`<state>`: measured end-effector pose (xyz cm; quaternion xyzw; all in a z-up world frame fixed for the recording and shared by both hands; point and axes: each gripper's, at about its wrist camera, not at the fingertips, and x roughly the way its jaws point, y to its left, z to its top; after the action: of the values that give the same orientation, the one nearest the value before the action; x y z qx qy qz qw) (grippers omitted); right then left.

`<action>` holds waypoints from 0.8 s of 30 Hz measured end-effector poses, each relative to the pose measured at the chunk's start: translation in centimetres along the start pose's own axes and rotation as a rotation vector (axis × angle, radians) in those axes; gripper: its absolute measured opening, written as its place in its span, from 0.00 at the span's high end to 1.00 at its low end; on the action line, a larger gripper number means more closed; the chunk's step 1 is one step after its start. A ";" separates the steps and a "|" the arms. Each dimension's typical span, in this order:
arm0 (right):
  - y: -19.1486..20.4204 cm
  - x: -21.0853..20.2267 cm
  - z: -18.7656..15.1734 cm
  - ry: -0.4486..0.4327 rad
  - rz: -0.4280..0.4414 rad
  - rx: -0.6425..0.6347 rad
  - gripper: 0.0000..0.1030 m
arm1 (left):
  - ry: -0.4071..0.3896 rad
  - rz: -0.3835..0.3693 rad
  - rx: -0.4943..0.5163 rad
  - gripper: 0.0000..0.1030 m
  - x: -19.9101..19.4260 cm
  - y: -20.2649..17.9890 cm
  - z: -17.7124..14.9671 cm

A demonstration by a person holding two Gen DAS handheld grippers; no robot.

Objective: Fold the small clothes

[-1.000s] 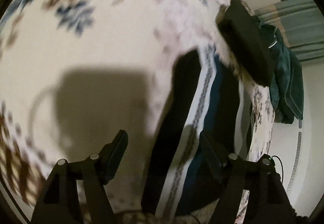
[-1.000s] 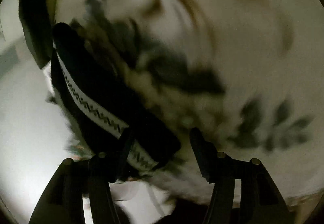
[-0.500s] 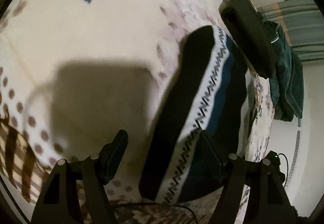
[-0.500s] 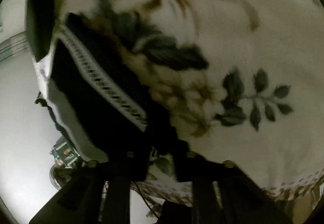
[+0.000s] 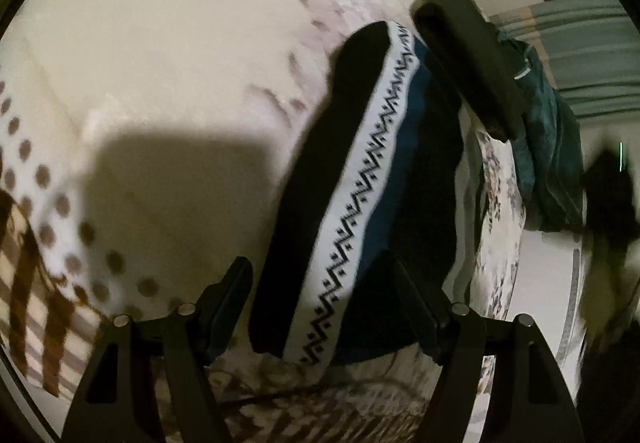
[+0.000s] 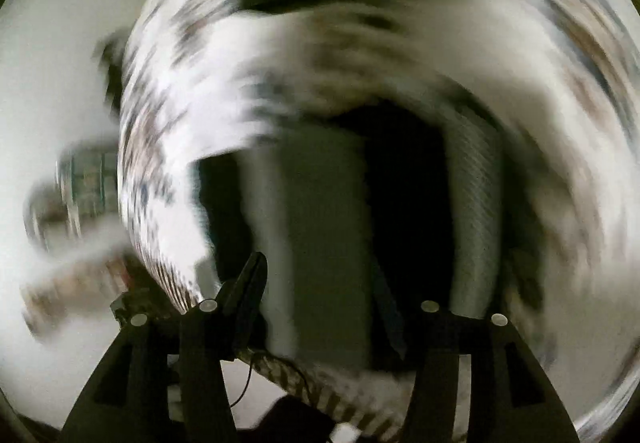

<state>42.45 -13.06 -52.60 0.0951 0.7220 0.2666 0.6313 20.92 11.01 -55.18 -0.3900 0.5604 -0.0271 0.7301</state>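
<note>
Two grippers show, one per wrist view. Nearest in the left wrist view, the left gripper [image 5: 320, 295] hovers with its fingers [image 5: 230, 297] spread wide, pinching nothing; the near end of the folded garment [image 5: 360, 179] lies on the floral blanket [image 5: 180, 55] below the gap between them, the pads clear of it. That garment is a long dark bundle with a white zigzag band and a blue stripe, running away toward the upper right. Beyond its far end a folded dark piece [image 5: 468, 55] rests on the blanket near the edge, and past that a teal cloth [image 5: 552, 147] hangs over the side. A blurred dark shape at the right edge cannot be made out.

The right wrist view is heavily smeared. The right gripper [image 6: 320, 291] has its jaws opening, with striped fabric visible past the gap; whether anything sits between the pads I cannot tell. Farther off, patterned bedding [image 6: 168, 147] streaks across the view.
</note>
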 end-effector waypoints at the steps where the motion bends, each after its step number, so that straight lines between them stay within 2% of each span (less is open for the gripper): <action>1: 3.4 1.9 2.4 0.030 -0.011 -0.096 0.46 | -0.005 0.004 0.007 0.31 0.0 -0.1 -0.2; 3: 7.9 5.3 6.4 0.093 -0.051 -0.202 0.46 | -0.015 0.006 0.023 0.31 0.1 -0.1 -0.4; 4: 10.4 8.2 8.7 0.152 -0.073 -0.256 0.46 | -0.021 0.005 0.026 0.31 0.2 0.0 -0.6; 6: 12.0 11.6 9.8 0.238 -0.113 -0.292 0.46 | -0.044 -0.003 0.031 0.37 0.3 0.2 -0.8; 7: 12.8 14.0 10.3 0.317 -0.137 -0.313 0.46 | -0.067 -0.004 0.039 0.47 0.2 0.3 -0.9; 8: 13.5 15.7 10.5 0.378 -0.140 -0.319 0.46 | -0.076 -0.006 0.047 0.76 0.2 0.3 -1.0; 9: 13.8 16.7 10.5 0.414 -0.135 -0.319 0.56 | -0.075 -0.005 0.050 0.79 0.4 0.4 -1.0; 11: 14.1 17.9 10.6 0.432 -0.206 -0.321 0.88 | -0.091 -0.013 0.059 0.85 0.4 0.4 -1.3; 14: 13.0 17.0 12.4 0.360 -0.231 -0.174 0.92 | -0.111 -0.040 0.059 0.86 0.3 0.5 -2.0; 15: 12.6 16.7 12.9 0.339 -0.227 -0.140 1.00 | -0.118 -0.053 0.053 0.86 0.2 0.7 -2.0; 17: 12.2 15.5 14.6 0.224 -0.285 -0.120 1.00 | -0.107 -0.069 0.042 0.86 0.3 1.2 -2.2; 18: 12.0 15.1 15.1 0.211 -0.260 -0.106 1.00 | -0.103 -0.076 0.036 0.86 0.2 1.4 -2.3; 20: 11.8 14.7 15.6 0.266 -0.155 -0.093 1.00 | -0.094 -0.101 0.011 0.86 -0.2 1.9 -2.3; 22: 13.1 13.9 15.0 0.301 -0.128 -0.185 0.98 | -0.088 -0.121 0.010 0.84 -1.0 1.9 -1.8; 23: 13.7 13.9 14.6 0.321 -0.149 -0.230 0.94 | -0.084 -0.113 0.021 0.83 -1.3 1.8 -1.6; 24: 14.3 14.1 14.1 0.346 -0.148 -0.262 0.73 | -0.079 -0.115 0.031 0.83 -1.4 1.8 -1.5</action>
<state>50.59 9.37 -58.42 -0.0882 0.7837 0.3235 0.5229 18.38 12.15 -55.23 -0.4108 0.5073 -0.0622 0.7550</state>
